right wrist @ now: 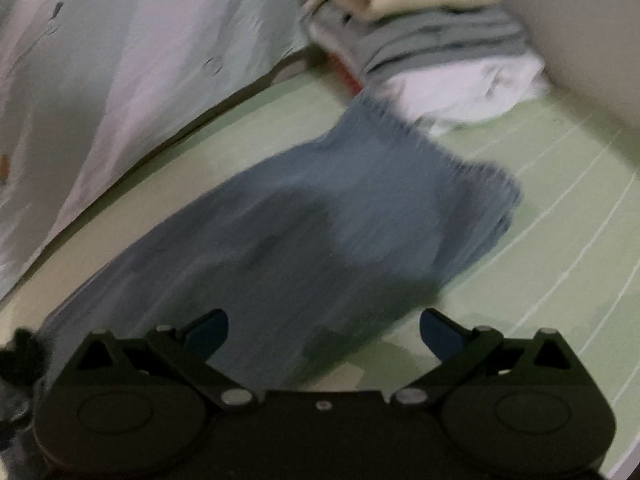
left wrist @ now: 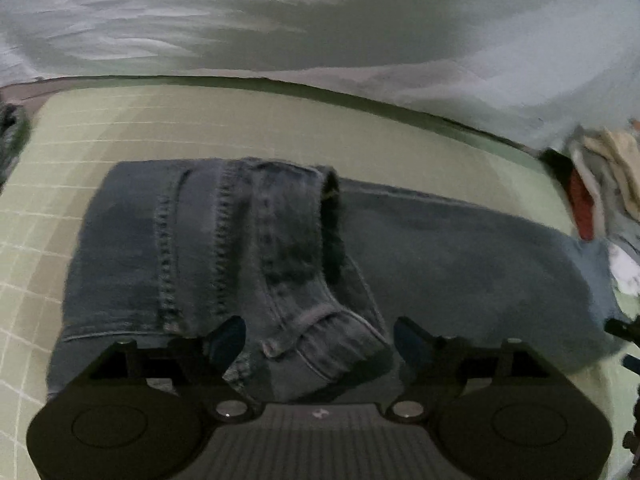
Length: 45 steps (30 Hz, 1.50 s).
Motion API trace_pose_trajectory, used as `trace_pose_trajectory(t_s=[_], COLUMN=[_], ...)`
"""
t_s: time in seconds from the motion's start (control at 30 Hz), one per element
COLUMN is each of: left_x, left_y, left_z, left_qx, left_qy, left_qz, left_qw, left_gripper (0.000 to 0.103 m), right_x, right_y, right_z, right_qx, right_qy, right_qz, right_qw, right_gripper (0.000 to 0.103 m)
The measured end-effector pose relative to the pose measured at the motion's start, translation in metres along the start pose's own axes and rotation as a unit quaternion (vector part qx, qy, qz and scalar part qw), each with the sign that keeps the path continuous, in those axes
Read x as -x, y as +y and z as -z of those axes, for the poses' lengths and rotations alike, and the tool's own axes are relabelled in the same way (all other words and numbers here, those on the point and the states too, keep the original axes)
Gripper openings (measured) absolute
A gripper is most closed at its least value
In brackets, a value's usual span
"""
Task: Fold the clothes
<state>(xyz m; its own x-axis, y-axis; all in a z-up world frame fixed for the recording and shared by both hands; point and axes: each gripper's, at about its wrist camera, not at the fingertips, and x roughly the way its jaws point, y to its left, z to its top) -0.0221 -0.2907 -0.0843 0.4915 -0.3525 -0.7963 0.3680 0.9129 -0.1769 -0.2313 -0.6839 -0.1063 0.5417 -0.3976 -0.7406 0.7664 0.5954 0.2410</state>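
Jeans [left wrist: 280, 248] lie on the green gridded mat [left wrist: 120, 132], which covers the surface, straight ahead of my left hand-held gripper [left wrist: 320, 340]. One part of the denim is doubled over the rest, seams and a hem edge showing on top, so they sit as a partly folded stack, not spread out flat. A bunched corner of the denim sits between the left fingers, but they are spread wide and not pinching it: released, hovering low over the near edge. My guess is it sits there because that near edge is the handle for any fold or tidy-up.

My right hand-held gripper [right wrist: 324, 332] is also spread open, nothing between its fingers. The other end of the jeans runs forward and to the right from it; the view is motion-blurred, so cloth detail is unclear. Being at the opposite end makes sense: one gripper per end keeps a long garment square.

Far ahead of the right gripper, past the jeans' far end, sits a pile of clothes [right wrist: 432, 52], cream, grey and white layers stacked, apparently touching the denim tip. Looks like the pile for finished pieces, though I can't be sure.

Pale sheet [left wrist: 320, 20] with a carrot print lies beyond the mat's far edge.

Open grippers fit both a fold just let go and a grab coming.
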Motion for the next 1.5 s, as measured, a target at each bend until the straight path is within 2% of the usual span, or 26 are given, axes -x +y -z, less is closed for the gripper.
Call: trace_pose_trajectory(t_s=[0.1, 0.17, 0.27, 0.4, 0.5, 0.7, 0.8, 0.9, 0.93, 0.97, 1.03, 1.33, 1.43, 1.5], left_x=[0.007, 0.010, 0.018, 0.014, 0.012, 0.009, 0.008, 0.005, 0.005, 0.005, 0.008, 0.016, 0.018, 0.019], left_y=[0.007, 0.008, 0.009, 0.010, 0.013, 0.019, 0.023, 0.030, 0.034, 0.038, 0.047, 0.076, 0.083, 0.088], left_z=[-0.001, -0.006, -0.008, -0.010, -0.007, -0.006, -0.009, -0.010, -0.010, -0.010, -0.010, -0.013, -0.014, -0.014], left_qx=[0.017, 0.030, 0.045, 0.063, 0.075, 0.093, 0.093, 0.091, 0.098, 0.104, 0.122, 0.113, 0.107, 0.104], left_qy=[-0.008, -0.015, -0.025, -0.021, -0.013, -0.006, -0.010, -0.010, -0.010, -0.011, -0.013, -0.034, -0.036, -0.035], left_qz=[-0.028, -0.033, -0.044, -0.075, -0.090, -0.097, -0.095, -0.100, -0.099, -0.097, -0.086, -0.068, -0.066, -0.063], left_qw=[0.9994, 0.9989, 0.9977, 0.9950, 0.9930, 0.9909, 0.9910, 0.9908, 0.9903, 0.9897, 0.9887, 0.9906, 0.9914, 0.9920], left_gripper=[0.082, 0.083, 0.085, 0.086, 0.086, 0.086, 0.086, 0.086, 0.086, 0.086, 0.086, 0.086, 0.086, 0.086], right_x=[-0.009, -0.017, -0.030, -0.050, -0.061, -0.069, -0.068, -0.063, -0.061, -0.059, -0.055, 0.008, 0.017, 0.014], right_y=[-0.008, -0.016, -0.037, -0.061, -0.064, -0.057, -0.054, -0.050, -0.048, -0.046, -0.041, 0.037, 0.083, 0.112], right_z=[-0.016, -0.027, -0.040, -0.047, -0.046, -0.046, -0.047, -0.047, -0.047, -0.047, -0.049, -0.060, -0.043, -0.021], right_qx=[0.034, 0.047, 0.033, 0.012, 0.020, 0.033, 0.039, 0.041, 0.040, 0.039, 0.040, 0.086, 0.128, 0.156], right_qy=[-0.021, -0.028, -0.030, -0.012, -0.002, 0.009, 0.015, 0.019, 0.021, 0.023, 0.029, -0.048, -0.056, -0.044], right_qz=[0.037, 0.062, 0.084, 0.088, 0.087, 0.100, 0.103, 0.098, 0.096, 0.092, 0.084, 0.026, -0.015, -0.045], right_qw=[0.998, 0.997, 0.995, 0.996, 0.996, 0.994, 0.994, 0.994, 0.994, 0.995, 0.995, 0.995, 0.990, 0.986], right_gripper=[0.103, 0.103, 0.103, 0.103, 0.103, 0.099, 0.092, 0.077, 0.066, 0.049, 0.024, 0.022, 0.022, 0.022])
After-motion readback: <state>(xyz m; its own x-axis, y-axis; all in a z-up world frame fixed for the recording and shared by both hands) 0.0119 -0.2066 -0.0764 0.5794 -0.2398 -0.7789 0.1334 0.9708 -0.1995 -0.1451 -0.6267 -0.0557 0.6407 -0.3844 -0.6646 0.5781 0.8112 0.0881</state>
